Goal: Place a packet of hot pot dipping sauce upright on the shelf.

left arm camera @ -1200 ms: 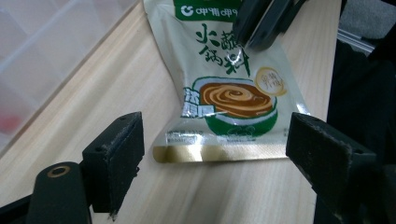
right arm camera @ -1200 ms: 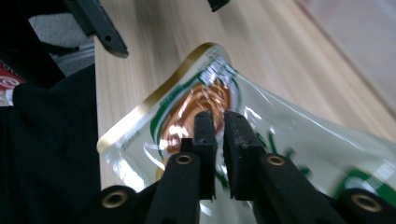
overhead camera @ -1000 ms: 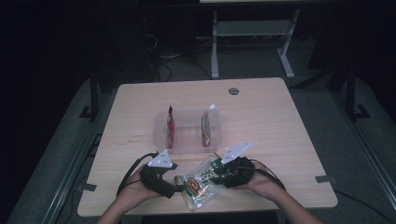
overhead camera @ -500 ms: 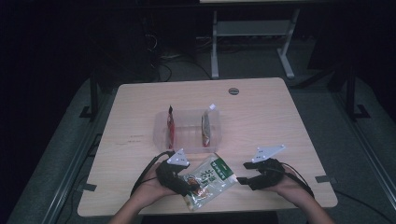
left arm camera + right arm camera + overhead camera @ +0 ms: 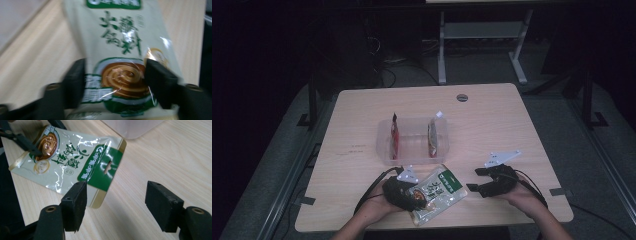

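A light wooden table (image 5: 512, 120) holds one clear plastic bin (image 5: 412, 142) near its middle, with two packets standing upright inside: one red packet (image 5: 395, 136) at the left end and one darker packet (image 5: 432, 136) at the right. At the near edge lies one pale green sauce pouch (image 5: 439, 192). The left gripper (image 5: 113, 82) has both jaws around the pouch's lower end, gripping it. The right gripper (image 5: 116, 202) sits just beside the pouch, its jaws spread wide and holding nothing.

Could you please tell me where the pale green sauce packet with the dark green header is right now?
In the high view the pale green sauce packet sits near the table's front edge, held by the left gripper, just in front of the clear plastic bin.
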`<state>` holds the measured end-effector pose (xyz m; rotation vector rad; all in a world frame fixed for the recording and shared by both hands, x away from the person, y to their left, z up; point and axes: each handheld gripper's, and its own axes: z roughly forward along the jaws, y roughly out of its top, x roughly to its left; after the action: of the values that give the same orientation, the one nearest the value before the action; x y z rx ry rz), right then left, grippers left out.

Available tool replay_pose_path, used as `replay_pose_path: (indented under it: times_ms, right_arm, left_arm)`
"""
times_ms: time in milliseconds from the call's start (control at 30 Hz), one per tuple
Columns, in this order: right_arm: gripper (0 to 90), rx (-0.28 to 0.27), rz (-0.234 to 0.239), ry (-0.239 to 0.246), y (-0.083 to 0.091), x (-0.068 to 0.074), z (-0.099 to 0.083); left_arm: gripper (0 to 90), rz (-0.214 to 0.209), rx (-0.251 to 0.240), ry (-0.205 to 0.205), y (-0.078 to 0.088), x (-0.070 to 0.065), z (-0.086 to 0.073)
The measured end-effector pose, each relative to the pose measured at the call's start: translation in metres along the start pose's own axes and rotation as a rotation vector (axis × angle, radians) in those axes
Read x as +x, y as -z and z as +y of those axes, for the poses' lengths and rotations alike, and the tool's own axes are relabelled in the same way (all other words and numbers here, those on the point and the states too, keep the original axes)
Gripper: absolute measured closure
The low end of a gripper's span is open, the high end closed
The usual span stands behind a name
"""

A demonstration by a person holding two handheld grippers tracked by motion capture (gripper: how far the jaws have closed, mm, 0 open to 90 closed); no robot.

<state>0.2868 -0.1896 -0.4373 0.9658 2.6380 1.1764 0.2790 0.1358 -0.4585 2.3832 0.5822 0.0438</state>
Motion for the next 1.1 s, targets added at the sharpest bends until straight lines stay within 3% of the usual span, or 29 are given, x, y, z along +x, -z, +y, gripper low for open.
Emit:
replay_pose_path:
  times_ms: [133, 200, 233, 267, 400, 633, 967, 1100]
  right_arm:
    - [32.3, -0.003, 0.007, -0.006, -0.001, 0.0, 0.001]
    - [31.6, -0.01, 0.017, -0.008, -0.002, 0.001, 0.001]
    - [31.6, -0.014, 0.025, -0.009, -0.002, 0.001, 0.001]
    - [31.6, -0.018, 0.042, -0.011, -0.003, 0.001, 0.002]
    - [31.4, -0.053, 0.104, -0.014, -0.004, 0.004, 0.007]
    - [31.7, -0.081, 0.186, -0.011, -0.013, 0.008, 0.022]
    - [25.4, -0.1, 0.326, 0.01, -0.031, 0.013, 0.04]
    - [27.8, -0.091, 0.368, 0.012, -0.041, 0.016, 0.047]
  left_arm:
    - [66.4, 0.002, 0.009, -0.019, 0.001, 0.005, 0.001]
    - [82.7, 0.016, -0.001, -0.057, 0.002, 0.0, 0.003]
    - [85.1, 0.016, -0.001, -0.057, 0.002, 0.0, 0.003]
    - [87.4, 0.03, 0.008, -0.091, 0.004, -0.003, 0.006]
    - [89.5, 0.036, -0.033, -0.107, 0.01, -0.004, 0.007]
    - [89.9, 0.003, -0.141, -0.139, 0.033, -0.005, 0.008]
    - [90.0, 0.013, -0.209, -0.162, 0.056, -0.009, 0.005]
    - [90.0, 0.003, -0.229, -0.169, 0.058, -0.011, 0.006]
